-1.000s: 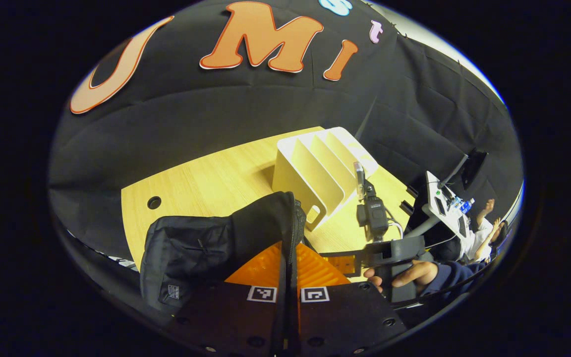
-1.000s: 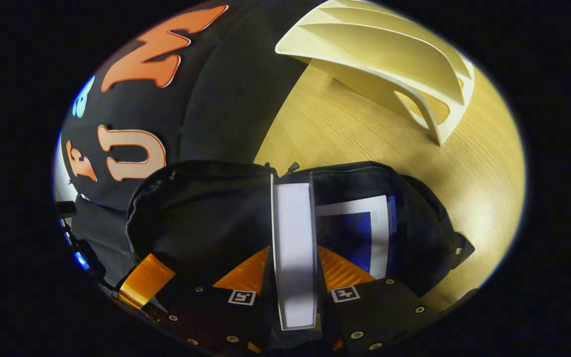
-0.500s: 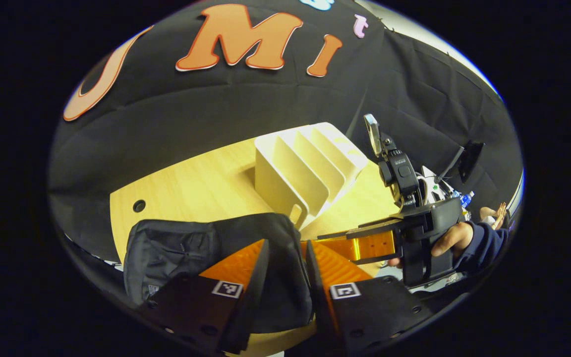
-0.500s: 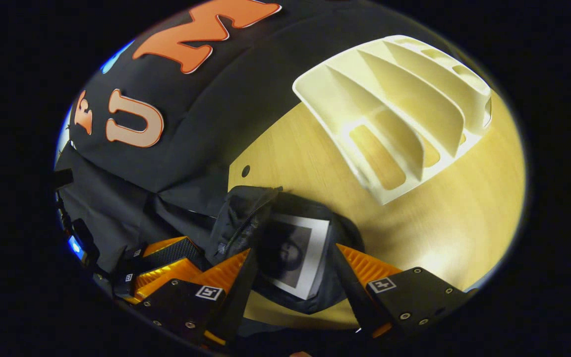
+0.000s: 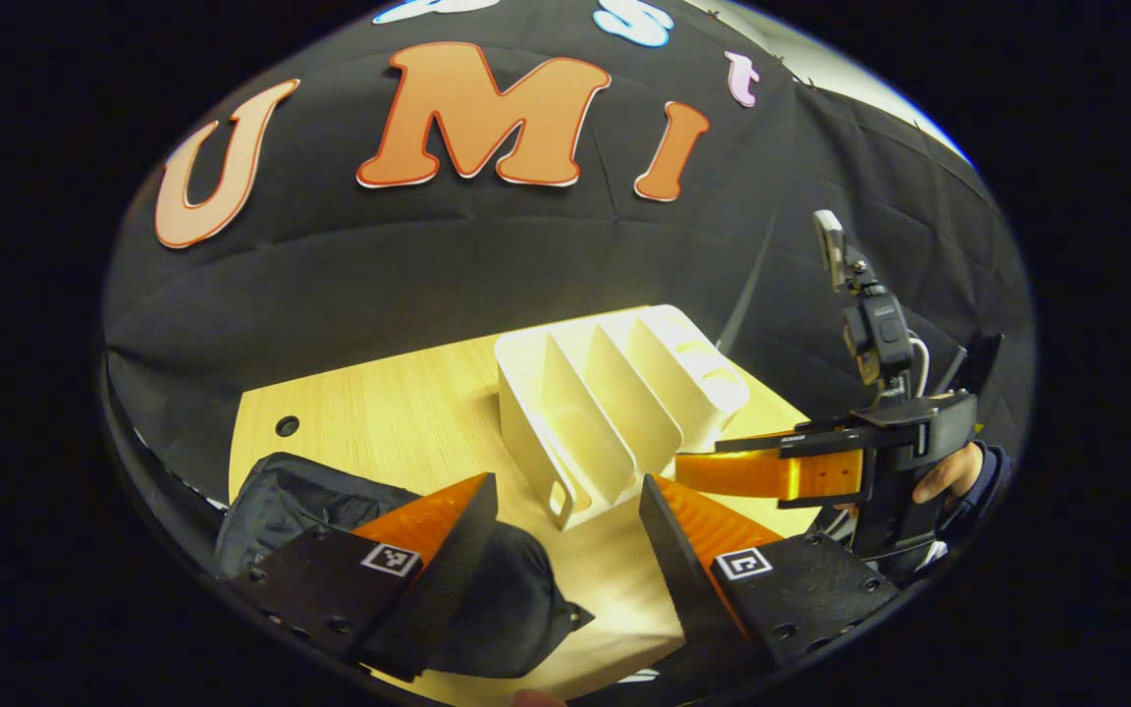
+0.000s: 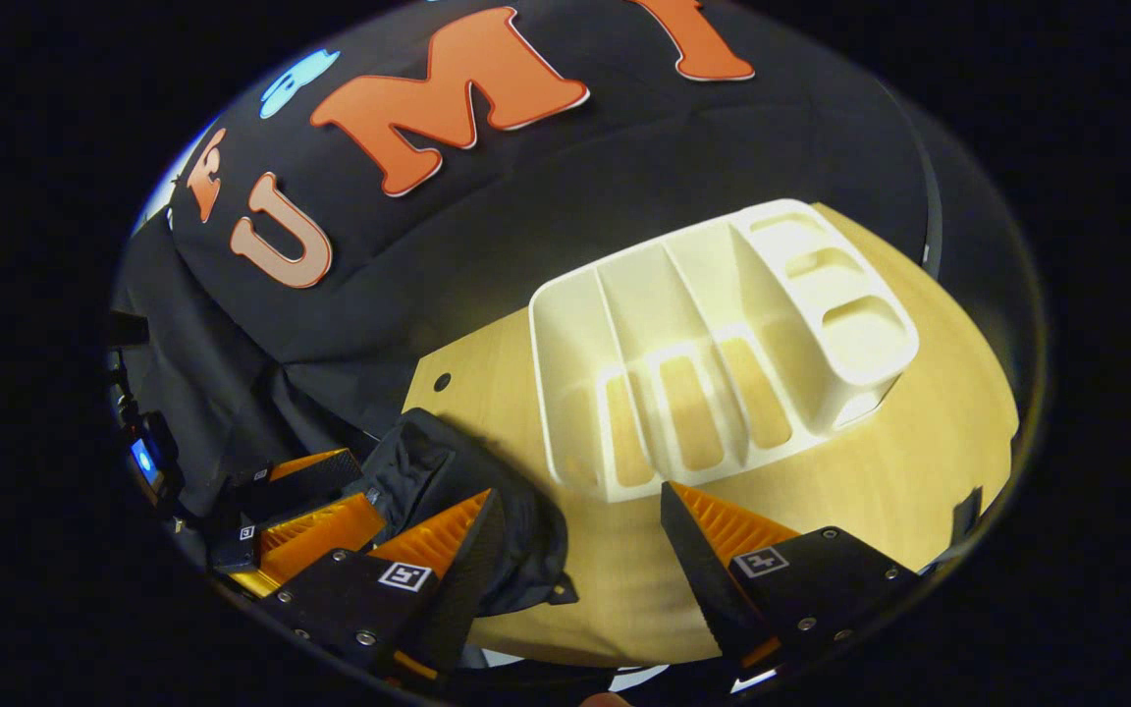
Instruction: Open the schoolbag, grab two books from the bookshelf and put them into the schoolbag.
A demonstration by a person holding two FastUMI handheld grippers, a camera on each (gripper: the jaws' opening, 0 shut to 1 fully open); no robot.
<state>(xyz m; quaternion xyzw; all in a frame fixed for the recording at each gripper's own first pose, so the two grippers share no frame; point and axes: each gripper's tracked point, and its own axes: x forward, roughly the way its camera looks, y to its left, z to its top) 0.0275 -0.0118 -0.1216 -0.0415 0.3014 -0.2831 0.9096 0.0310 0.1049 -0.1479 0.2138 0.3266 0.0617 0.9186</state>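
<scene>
The black schoolbag (image 5: 296, 496) lies slumped at the table's near left, partly behind my left finger. The white bookshelf (image 5: 615, 403) stands past it with its slots empty. My left gripper (image 5: 565, 486) hovers open over the bag's right end, holding nothing. In the right gripper view, my right gripper (image 6: 580, 496) is open above the table between the schoolbag (image 6: 438, 471) and the bookshelf (image 6: 713, 344). The right gripper (image 5: 713, 466) also reaches in from the right in the left gripper view, held by a hand (image 5: 948, 473). The left gripper (image 6: 330, 496) sits left of the bag.
The wooden table (image 5: 408, 422) has a small round hole (image 5: 286, 425) at its far left and bare wood around the shelf. Its near edge (image 6: 624, 653) runs just under my right fingers. Black cloth walls close in behind and to the right.
The right gripper let go of the white book into the bag and the left let go of the bag's edge. Both backed away and stand open.
</scene>
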